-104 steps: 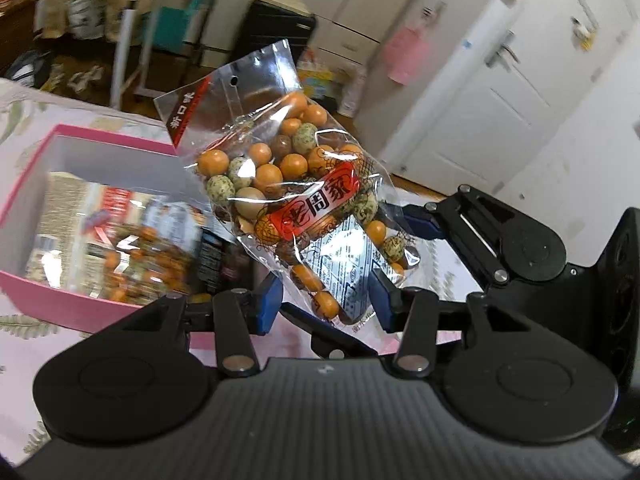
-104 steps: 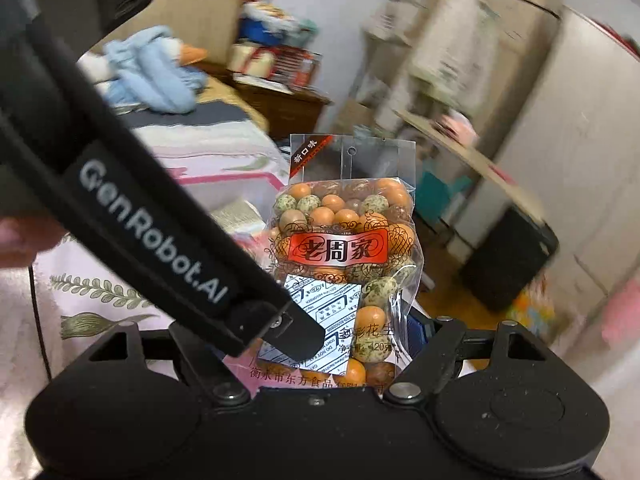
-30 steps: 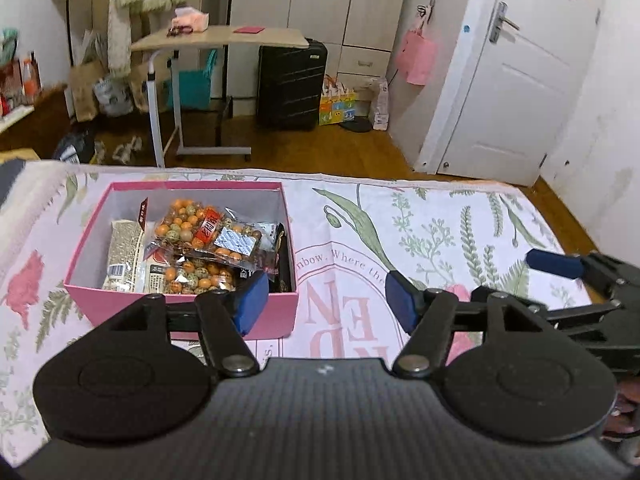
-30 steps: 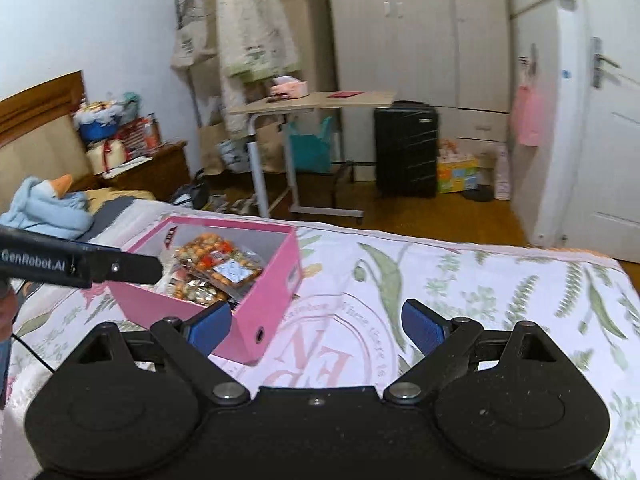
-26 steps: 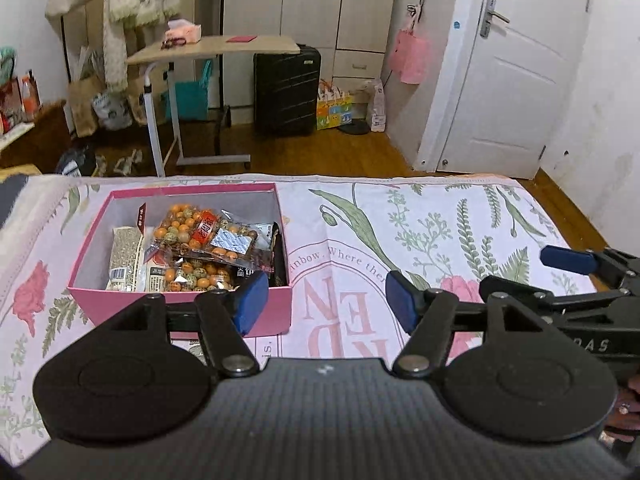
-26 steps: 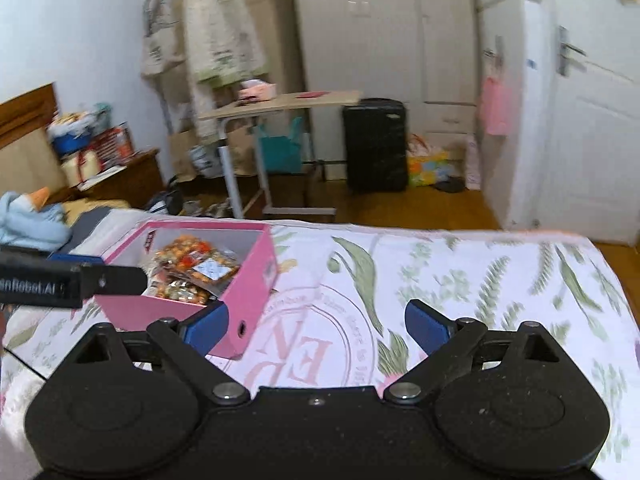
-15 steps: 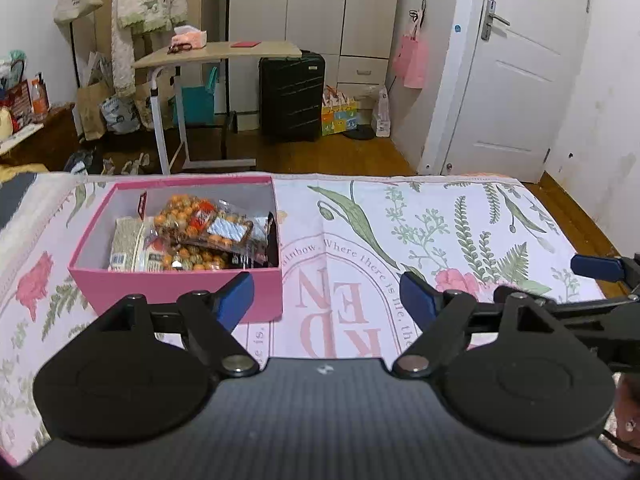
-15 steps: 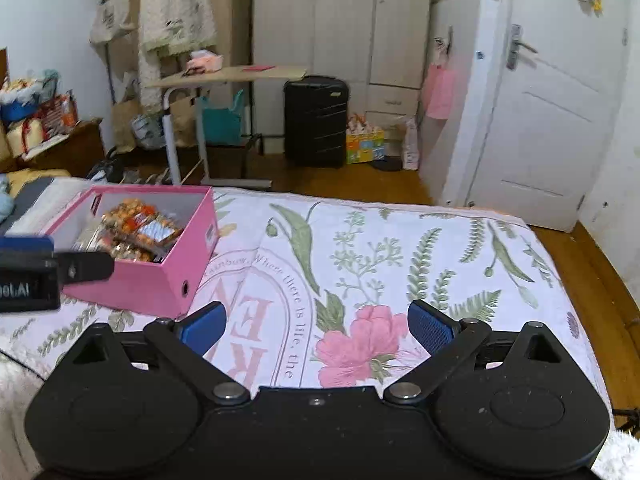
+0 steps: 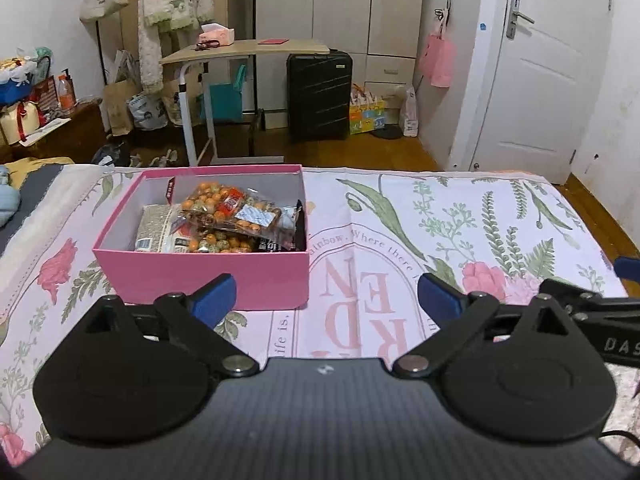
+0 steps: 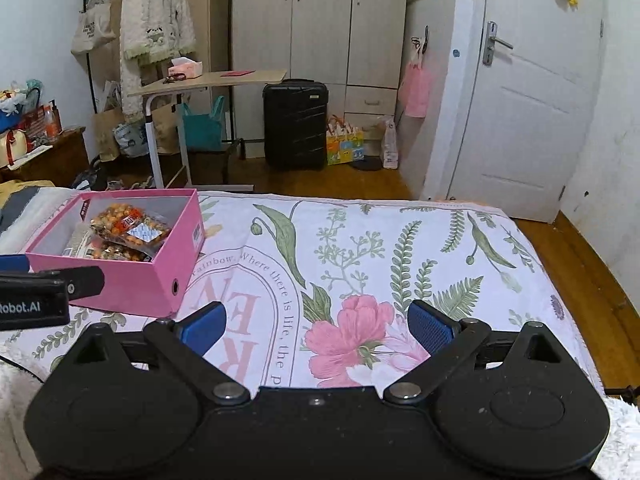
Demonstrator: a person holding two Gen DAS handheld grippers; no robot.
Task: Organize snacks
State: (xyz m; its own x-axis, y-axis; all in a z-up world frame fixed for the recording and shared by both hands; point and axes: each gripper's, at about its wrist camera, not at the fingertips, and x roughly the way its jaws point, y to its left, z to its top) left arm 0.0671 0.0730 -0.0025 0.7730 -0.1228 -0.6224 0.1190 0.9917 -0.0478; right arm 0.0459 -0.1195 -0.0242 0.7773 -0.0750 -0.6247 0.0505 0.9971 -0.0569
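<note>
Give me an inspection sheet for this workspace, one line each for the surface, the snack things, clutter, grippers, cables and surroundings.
Surface: floral bedspread spread flat, printed with lettering.
Job's things: open pink box stands on the bedspread; bag of coated peanuts lies on top of other snack packets inside it.
Clutter: nothing seen loose on the bedspread.
Grippers: left gripper has its jaws opening, nothing between them; right gripper stands open, nothing between its jaws.
Cables: thin dark cable at the lower left edge of the right wrist view.
Surroundings: black suitcase, side table, white door, wardrobe, bags on a wooden floor.
</note>
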